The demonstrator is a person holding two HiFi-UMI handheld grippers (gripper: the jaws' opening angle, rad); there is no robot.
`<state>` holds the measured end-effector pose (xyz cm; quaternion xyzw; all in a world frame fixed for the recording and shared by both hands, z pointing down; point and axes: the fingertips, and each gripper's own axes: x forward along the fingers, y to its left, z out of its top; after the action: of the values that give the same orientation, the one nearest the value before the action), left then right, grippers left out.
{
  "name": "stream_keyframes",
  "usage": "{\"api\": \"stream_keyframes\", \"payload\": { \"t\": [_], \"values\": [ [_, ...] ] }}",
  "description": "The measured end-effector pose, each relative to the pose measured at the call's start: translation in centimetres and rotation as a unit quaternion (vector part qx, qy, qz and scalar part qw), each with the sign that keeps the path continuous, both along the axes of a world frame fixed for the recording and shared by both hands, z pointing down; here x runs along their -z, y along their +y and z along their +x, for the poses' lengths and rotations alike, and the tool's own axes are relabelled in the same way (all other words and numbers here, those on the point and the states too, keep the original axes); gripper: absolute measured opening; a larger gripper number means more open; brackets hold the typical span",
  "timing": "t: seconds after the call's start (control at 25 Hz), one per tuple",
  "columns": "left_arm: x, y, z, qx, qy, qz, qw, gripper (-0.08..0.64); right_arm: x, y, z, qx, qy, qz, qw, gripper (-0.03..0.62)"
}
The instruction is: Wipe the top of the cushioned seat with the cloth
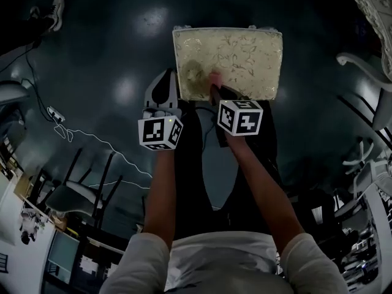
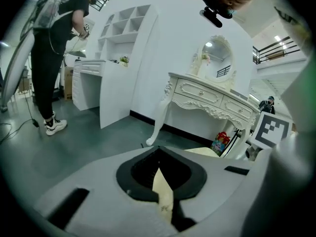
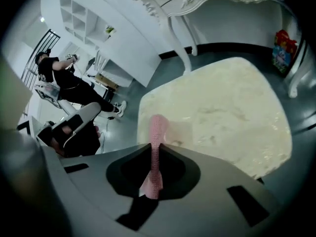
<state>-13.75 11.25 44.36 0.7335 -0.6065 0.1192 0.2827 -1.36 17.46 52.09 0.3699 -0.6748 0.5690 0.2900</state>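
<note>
The cushioned seat (image 1: 245, 54) is cream with a leafy pattern and stands on the dark floor ahead of me. A pink cloth (image 1: 214, 78) rests on the seat's near left part, and my right gripper (image 1: 215, 89) is shut on it. In the right gripper view the cloth (image 3: 155, 142) sticks up from between the jaws, over the seat top (image 3: 227, 112). My left gripper (image 1: 173, 86) is at the seat's left near edge. Its jaws are shut on a cream strip (image 2: 163, 194) that looks like the seat's edge.
A white dressing table (image 2: 212, 100) with an oval mirror stands beyond the seat, and a white shelf unit (image 2: 123, 58) is to its left. A person (image 2: 54, 48) stands far left. Cables (image 1: 92, 143) and dark chairs (image 1: 79, 188) are at my left, white chairs (image 1: 367, 72) at my right.
</note>
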Motion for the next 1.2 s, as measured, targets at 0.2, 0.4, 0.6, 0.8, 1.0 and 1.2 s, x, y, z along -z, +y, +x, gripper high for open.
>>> {"api": "stream_keyframes", "payload": {
  "t": [0.2,0.4,0.6,0.8,1.0,1.2],
  "values": [
    [0.9,2.1,-5.2,0.027,-0.007,-0.002,0.9996,0.011,-1.4,2.5,-9.3,0.059,-0.018,-0.021,0.998,0.028],
    [0.3,4.0,-6.9,0.033,-0.006,-0.013,0.9994,0.011,-4.8,3.9,-12.9,0.105,0.012,-0.04,0.994,0.028],
    [0.3,4.7,-6.4,0.035,-0.005,-0.015,0.9993,0.011,-4.6,3.8,-11.4,0.114,0.027,-0.026,0.993,0.026],
    [0.7,4.1,-3.6,0.027,0.003,-0.009,0.9996,0.011,-3.4,3.2,-6.9,0.102,0.028,0.008,0.994,0.026],
    [0.7,3.2,0.1,0.011,0.011,-0.006,0.9999,0.011,-3.3,2.2,-0.4,0.071,0.05,0.018,0.996,0.026],
    [0.1,2.3,4.5,-0.014,0.018,-0.01,0.9997,0.011,-3.2,1.2,6.7,0.039,0.081,0.031,0.995,0.026]
  ]
}}
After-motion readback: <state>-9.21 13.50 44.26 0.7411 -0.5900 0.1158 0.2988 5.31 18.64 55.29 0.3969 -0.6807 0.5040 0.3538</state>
